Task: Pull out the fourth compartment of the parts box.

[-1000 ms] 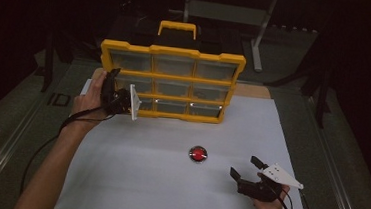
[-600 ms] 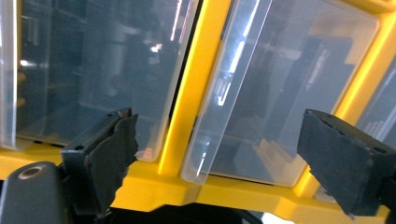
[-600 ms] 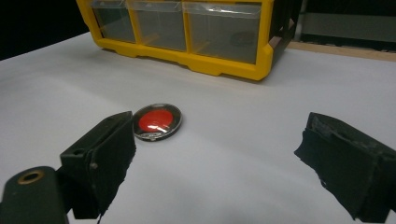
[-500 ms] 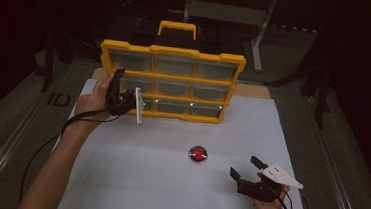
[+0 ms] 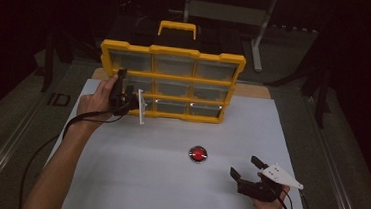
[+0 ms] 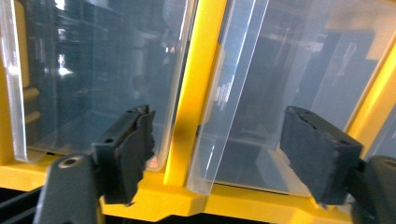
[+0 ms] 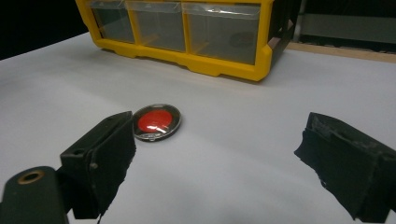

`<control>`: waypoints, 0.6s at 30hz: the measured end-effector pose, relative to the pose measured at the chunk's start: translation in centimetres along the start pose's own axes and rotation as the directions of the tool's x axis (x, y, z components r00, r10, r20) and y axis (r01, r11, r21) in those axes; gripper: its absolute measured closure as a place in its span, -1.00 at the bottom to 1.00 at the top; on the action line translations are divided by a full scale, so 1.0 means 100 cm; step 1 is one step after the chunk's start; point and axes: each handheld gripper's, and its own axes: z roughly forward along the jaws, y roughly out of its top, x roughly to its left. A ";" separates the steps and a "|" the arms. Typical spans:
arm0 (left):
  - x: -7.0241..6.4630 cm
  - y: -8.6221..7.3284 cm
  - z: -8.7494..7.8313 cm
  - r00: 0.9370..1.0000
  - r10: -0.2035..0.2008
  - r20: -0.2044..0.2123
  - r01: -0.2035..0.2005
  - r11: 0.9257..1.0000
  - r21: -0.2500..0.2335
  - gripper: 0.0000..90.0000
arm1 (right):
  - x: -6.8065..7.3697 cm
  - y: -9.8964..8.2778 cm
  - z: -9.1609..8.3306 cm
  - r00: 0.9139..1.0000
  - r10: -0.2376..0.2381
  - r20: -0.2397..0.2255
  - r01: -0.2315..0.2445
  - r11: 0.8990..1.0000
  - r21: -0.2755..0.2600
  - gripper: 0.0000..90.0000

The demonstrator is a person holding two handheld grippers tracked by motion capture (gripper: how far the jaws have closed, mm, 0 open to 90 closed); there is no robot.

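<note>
A yellow drawer cabinet with clear drawers stands upright at the back of the white table. My left gripper is at its bottom-left drawer, where a clear drawer front juts out from the frame. In the left gripper view the left gripper has just been closing. A yellow frame bar and the clear drawer panel stand between its jaws, and the pads do not touch them. My right gripper rests open near the table's front right. A round red disc with a dark rim lies just ahead of its left jaw.
The white table top ends in a front edge close to the right hand. A yellow carry handle tops the cabinet. Cables trail from both grippers. Dark metal frames stand behind the table.
The left hand has edged slightly right along the cabinet's lower row, with the clear drawer front at its jaws. The right hand and the red disc have stayed put.
</note>
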 end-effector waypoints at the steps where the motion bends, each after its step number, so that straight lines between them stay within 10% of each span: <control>1: 0.000 0.000 0.000 1.000 0.005 -0.005 -0.005 1.000 0.001 -0.36 | 0.000 0.000 0.000 1.000 0.001 0.000 -0.001 1.000 -0.001 -0.78; 18: -0.003 0.003 0.000 0.996 0.047 -0.077 -0.048 0.999 -0.011 0.14 | 0.000 0.000 0.001 1.000 0.000 0.001 0.000 1.000 0.002 -0.78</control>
